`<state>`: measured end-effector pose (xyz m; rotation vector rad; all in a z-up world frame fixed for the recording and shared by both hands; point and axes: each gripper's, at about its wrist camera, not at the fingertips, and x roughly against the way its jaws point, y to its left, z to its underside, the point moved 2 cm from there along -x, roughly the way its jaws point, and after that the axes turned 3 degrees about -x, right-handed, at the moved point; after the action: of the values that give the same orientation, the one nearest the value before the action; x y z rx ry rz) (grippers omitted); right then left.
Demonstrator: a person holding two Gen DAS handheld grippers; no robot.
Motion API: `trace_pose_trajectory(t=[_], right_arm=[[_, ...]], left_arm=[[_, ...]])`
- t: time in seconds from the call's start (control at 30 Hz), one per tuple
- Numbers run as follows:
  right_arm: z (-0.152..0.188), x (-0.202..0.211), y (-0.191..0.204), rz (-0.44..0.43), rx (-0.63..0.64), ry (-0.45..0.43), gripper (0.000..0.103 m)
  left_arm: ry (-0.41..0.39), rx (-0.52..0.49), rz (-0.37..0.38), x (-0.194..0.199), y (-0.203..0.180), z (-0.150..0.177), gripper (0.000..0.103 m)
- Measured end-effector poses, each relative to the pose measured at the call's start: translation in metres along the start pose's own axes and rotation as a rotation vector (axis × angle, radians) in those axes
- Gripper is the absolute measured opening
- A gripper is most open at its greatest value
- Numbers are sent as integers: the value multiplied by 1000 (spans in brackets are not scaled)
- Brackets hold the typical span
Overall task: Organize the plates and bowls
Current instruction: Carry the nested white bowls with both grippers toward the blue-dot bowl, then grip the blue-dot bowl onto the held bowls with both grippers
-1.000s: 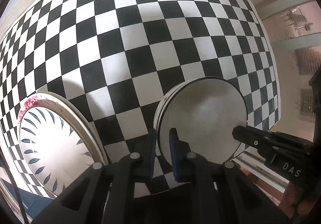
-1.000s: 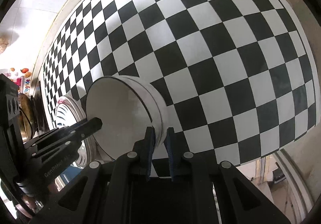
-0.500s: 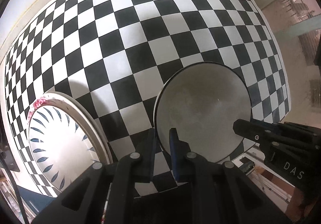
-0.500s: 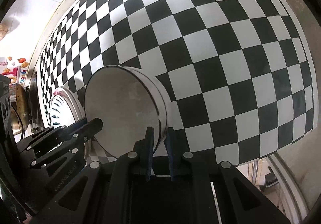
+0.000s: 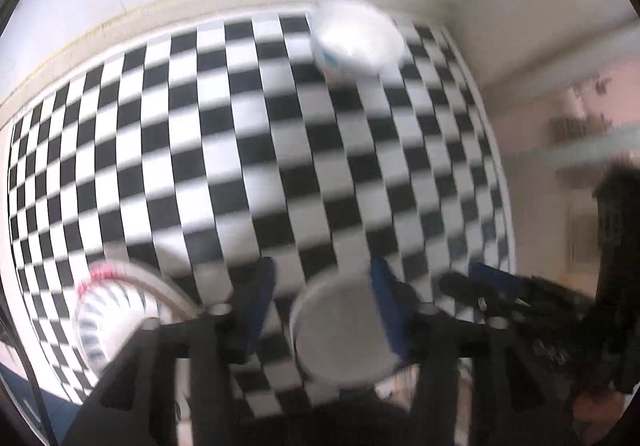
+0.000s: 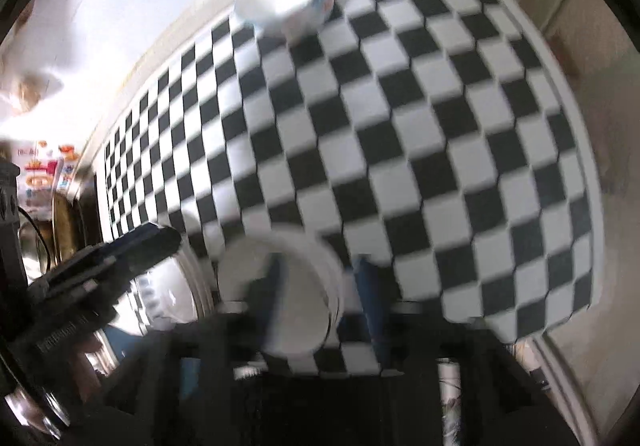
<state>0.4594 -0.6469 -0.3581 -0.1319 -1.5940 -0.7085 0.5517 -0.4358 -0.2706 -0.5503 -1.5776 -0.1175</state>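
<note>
While both views are smearing with motion blur, I am reading the scene from the left. In the left wrist view, a large white plate with a blue leaf pattern and a pink-red rim mark [image 5: 116,320] is lying at the lower left of the black-and-white checkered tabletop [image 5: 240,150]. My left gripper [image 5: 322,294] is opening its jaws: the blue pads are standing apart on either side of the near rim of a plain white round dish with a thin dark rim [image 5: 340,334], and I am seeing no pad pressing on it. The dish is sitting on the checkered surface, just right of the patterned plate and apart from it. At the far edge a white bowl with coloured spots [image 5: 358,40] is standing near the wall.

In the right wrist view, my right gripper [image 6: 320,294] is likewise opening; its left pad is showing in front of the dish's inside, its right pad outside the dish's wall, clear of it. The left gripper's black fingers are showing at the left of this view, above the patterned plate.
</note>
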Motion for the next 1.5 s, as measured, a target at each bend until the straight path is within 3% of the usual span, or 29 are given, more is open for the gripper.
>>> trace_pose_trajectory(t=[0.1, 0.33, 0.57, 0.83, 0.9, 0.93, 0.97, 1.1, 1.17, 1.23, 1.37, 1.5], right_arm=[[-51, 5, -1, -22, -21, -46, 66], [-172, -16, -2, -6, -59, -106, 66], [-246, -55, -4, 27, -71, -49, 66], [-274, -84, -7, 54, -60, 1, 60], [-272, -88, -10, 48, -61, 8, 60], [-274, -90, -13, 41, -68, 12, 54], [-274, -90, -16, 36, -73, 15, 47], [-274, -97, -24, 10, -96, 33, 45], [-276, -100, -24, 1, -96, 41, 41], [-270, -105, -21, -10, -91, 49, 34], [-268, -103, -11, -11, -68, 48, 13], [-263, -102, -1, 33, -43, 38, 11]], left_arm=[[-41, 38, 2, -5, 13, -46, 57], [-11, 150, 96, -53, 45, -150, 57], [57, 128, 60, -105, 39, -194, 56], [100, 115, 26, -132, 37, -203, 54], [107, 109, 23, -136, 37, -204, 44], [111, 104, 20, -137, 36, -204, 35], [111, 103, 20, -138, 35, -203, 34], [113, 100, 22, -144, 34, -207, 22], [112, 98, 27, -146, 31, -208, 21], [113, 92, 27, -148, 29, -208, 10], [104, 85, 10, -152, 24, -207, 6], [103, 75, -6, -150, 24, -203, 6]])
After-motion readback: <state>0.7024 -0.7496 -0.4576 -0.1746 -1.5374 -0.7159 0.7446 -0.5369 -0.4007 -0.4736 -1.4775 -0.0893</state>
